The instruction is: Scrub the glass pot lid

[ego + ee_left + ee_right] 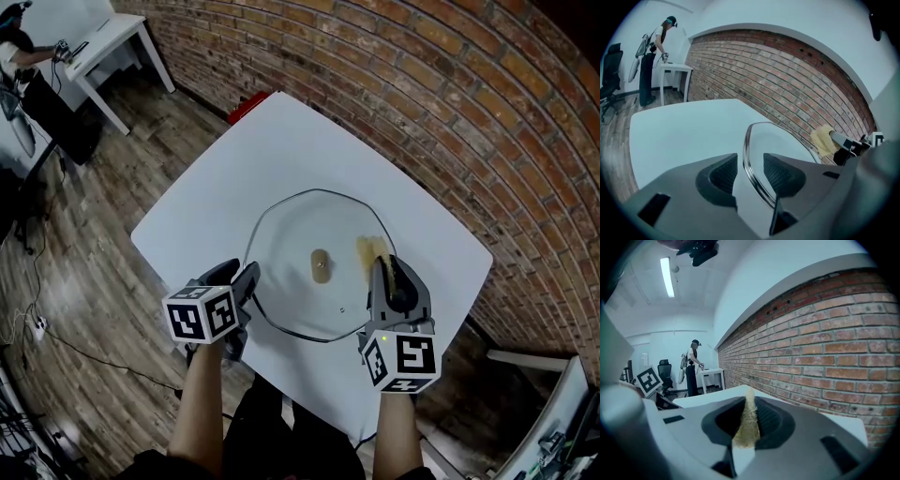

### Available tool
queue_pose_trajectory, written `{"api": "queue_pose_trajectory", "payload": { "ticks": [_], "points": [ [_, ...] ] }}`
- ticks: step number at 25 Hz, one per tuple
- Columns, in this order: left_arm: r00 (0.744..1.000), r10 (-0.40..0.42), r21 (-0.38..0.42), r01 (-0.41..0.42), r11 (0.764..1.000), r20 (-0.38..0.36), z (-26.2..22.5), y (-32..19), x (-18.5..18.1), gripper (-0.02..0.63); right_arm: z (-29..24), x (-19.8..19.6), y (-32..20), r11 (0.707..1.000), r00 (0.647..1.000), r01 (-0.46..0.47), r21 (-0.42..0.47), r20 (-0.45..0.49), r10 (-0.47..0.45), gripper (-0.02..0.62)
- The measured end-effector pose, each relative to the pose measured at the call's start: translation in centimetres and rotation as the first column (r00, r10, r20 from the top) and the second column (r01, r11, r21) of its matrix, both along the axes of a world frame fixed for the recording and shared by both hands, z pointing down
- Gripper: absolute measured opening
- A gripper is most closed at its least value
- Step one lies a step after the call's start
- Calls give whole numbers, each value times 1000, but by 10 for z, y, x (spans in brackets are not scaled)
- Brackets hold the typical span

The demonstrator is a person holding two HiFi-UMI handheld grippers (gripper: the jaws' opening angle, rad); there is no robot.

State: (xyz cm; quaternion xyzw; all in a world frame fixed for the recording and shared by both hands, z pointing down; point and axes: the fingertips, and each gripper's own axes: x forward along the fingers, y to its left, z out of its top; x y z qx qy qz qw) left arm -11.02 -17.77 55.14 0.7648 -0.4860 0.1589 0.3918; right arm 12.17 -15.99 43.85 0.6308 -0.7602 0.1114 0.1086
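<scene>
The left gripper point(751, 174) has its jaws spread wide. The shiny rim of the glass pot lid point(291, 234) runs between the two dark pads point(723, 174), but the pads do not squeeze it. The right gripper point(747, 423) has its jaws pressed together on a thin yellow sponge point(749, 420). The sponge sticks out past the jaw tips.

In the head view the lid lies flat on the white table point(281, 141), with its little tan knob point(321, 265) up in the middle. The left gripper is at the lid's near left edge. The right gripper is at the lid's near right side, and the sponge is over the glass there. I cannot tell if the sponge touches the glass.

Each gripper has a cube with black and white squares at its back, and an arm holds each one from below.

A red brick wall point(431, 103) runs just behind the table. The floor point(84, 281) is brown wood with thin cables on it. Far off in the corner stands a small white table point(108, 42), and a person point(651, 56) stands beside it.
</scene>
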Motion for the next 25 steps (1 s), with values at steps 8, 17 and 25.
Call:
{"api": "queue_pose_trajectory", "payload": {
  "ticks": [8, 17, 25],
  "points": [
    [1000, -3, -37, 2, 999, -16, 8, 0, -1, 156, 4, -3, -4, 1000, 1000, 3, -7, -1, -3, 58],
    [1000, 24, -65, -24, 998, 6, 19, 4, 3, 153, 6, -6, -9, 1000, 1000, 9, -7, 0, -9, 58],
    [999, 33, -60, -33, 998, 0, 17, 3, 7, 121, 3, -10, -15, 1000, 1000, 27, -6, 4, -27, 58]
  ]
}}
